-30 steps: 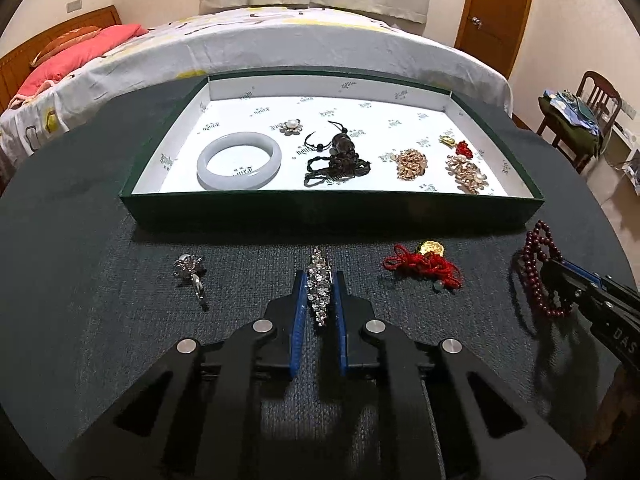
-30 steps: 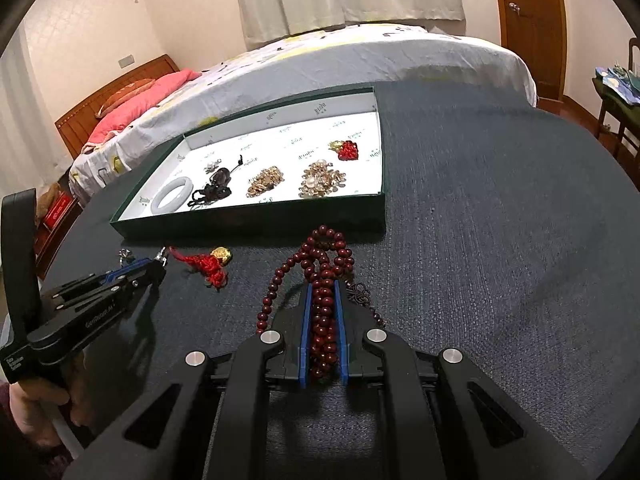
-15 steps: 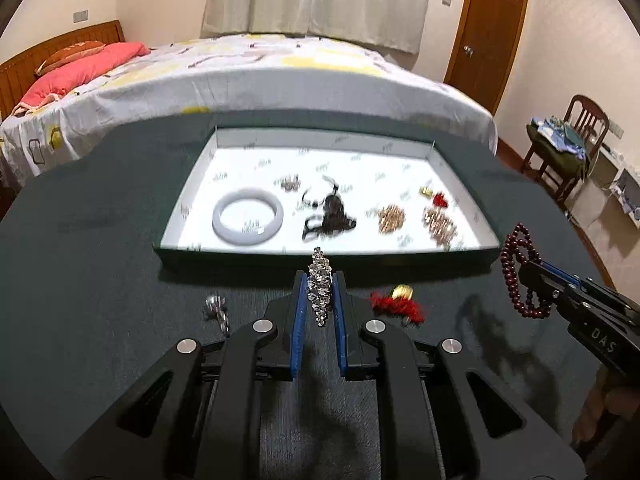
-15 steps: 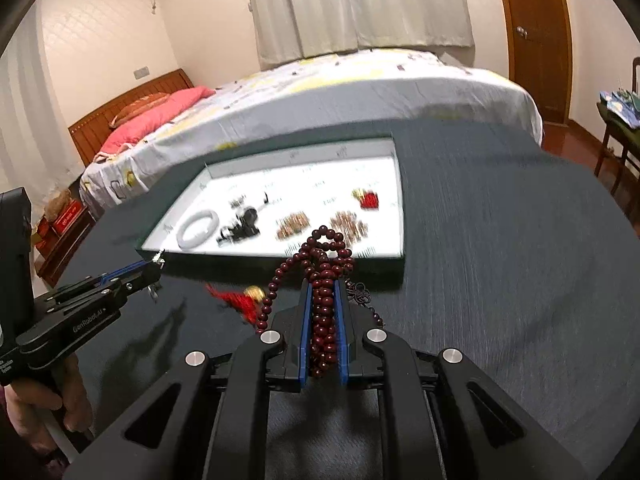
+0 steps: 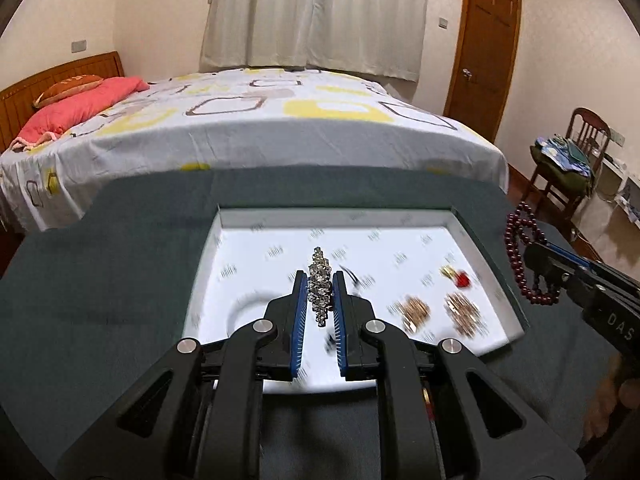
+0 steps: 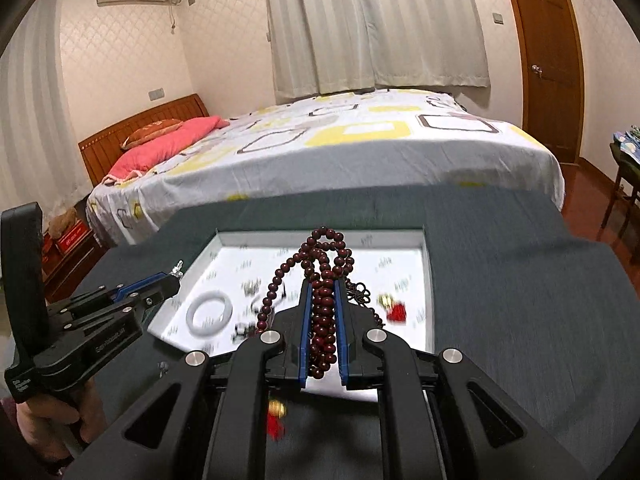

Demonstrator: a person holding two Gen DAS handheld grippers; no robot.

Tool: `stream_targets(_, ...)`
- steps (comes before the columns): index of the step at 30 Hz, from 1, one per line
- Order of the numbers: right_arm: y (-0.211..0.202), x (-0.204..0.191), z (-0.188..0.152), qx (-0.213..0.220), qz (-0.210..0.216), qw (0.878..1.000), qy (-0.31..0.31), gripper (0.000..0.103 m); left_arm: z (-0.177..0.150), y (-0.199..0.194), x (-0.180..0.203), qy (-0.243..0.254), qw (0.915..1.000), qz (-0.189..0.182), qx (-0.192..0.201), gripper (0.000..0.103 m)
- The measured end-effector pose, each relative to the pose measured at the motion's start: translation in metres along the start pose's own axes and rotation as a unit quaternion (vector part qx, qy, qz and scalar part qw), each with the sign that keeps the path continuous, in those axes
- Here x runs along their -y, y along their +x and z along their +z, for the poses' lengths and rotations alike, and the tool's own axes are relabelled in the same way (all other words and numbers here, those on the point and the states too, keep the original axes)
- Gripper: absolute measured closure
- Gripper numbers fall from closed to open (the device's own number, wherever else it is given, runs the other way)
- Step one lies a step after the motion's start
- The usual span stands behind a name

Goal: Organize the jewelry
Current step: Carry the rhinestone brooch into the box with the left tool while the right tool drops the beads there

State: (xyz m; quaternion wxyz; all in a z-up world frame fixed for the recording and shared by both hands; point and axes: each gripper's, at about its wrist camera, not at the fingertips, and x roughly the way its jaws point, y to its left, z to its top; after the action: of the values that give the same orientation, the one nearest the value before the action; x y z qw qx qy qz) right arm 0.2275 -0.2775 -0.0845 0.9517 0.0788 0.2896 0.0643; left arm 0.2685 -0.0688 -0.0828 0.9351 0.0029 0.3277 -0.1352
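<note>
Left gripper (image 5: 318, 296): clamped on a sparkling silver rhinestone brooch (image 5: 319, 285), carried above the white-lined green tray (image 5: 486, 264).
Right gripper (image 6: 322, 312): pinching a bunched dark red bead necklace (image 6: 320, 280) over the same tray.
Risk: hanging loops could snag the tray wall or drag the white jade bangle (image 6: 209, 314).
Risk: the brooch, held narrowly, could twist free and land on the gold clusters (image 5: 414, 311).

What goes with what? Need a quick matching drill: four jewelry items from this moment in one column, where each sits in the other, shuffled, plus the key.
Items
1. rhinestone piece
2. dark red bead strand
3. white bangle
4. red tassel charm

Places
A. on the dark cloth, outside the tray
B. clamped in the right gripper
C. lying in the tray
D. clamped in the left gripper

Pairs: 1-D, 2-B, 3-C, 4-A
</note>
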Motion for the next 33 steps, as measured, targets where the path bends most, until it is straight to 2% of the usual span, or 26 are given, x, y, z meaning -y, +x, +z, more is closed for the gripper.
stream_targets(6,0.047,0.002,0.012,-0.016,-0.003,1.000,-0.002,0.092,0.022,0.045,-0.025,-0.011,0.9997,0.014,-0.016,0.090)
stream_targets(14,0.106,0.009,0.009,-0.067,-0.020,0.998,-0.001,0.092,0.026,0.108,-0.042,-0.010,0.9969,0.022,-0.075,0.090)
stream_targets(23,0.128,0.018,0.000,-0.109,-0.028,0.994,0.009,0.092,0.022,0.138,-0.052,-0.022,0.9903,0.017,-0.136,0.090)
stream_targets(26,0.128,0.019,0.000,-0.110,-0.032,0.993,0.011,0.091,0.022,0.137,-0.052,-0.020,0.9898,0.021,-0.139,0.080)
stream_targets(28,0.130,0.019,-0.001,-0.120,-0.033,0.992,0.008,0.090,0.023,0.134,-0.052,-0.022,0.9907,0.028,-0.132,0.066)
stream_targets(29,0.131,0.018,-0.001,-0.123,-0.035,0.992,0.007,0.090,0.024,0.133,-0.052,-0.023,0.9909,0.028,-0.129,0.063)
stream_targets(30,0.131,0.018,-0.001,-0.126,-0.037,0.991,0.006,0.083,0.024,0.133,-0.051,-0.024,0.9911,0.029,-0.128,0.056)
stream_targets(31,0.131,0.018,-0.001,-0.125,-0.037,0.991,0.007,0.075,0.025,0.131,-0.052,-0.026,0.9914,0.031,-0.125,0.054)
stream_targets(32,0.129,0.018,0.000,-0.121,-0.037,0.992,0.009,0.061,0.025,0.131,-0.051,-0.027,0.9916,0.030,-0.123,0.054)
stream_targets(33,0.128,0.018,0.001,-0.117,-0.038,0.992,0.009,0.055,0.025,0.130,-0.051,-0.027,0.9918,0.028,-0.121,0.054)
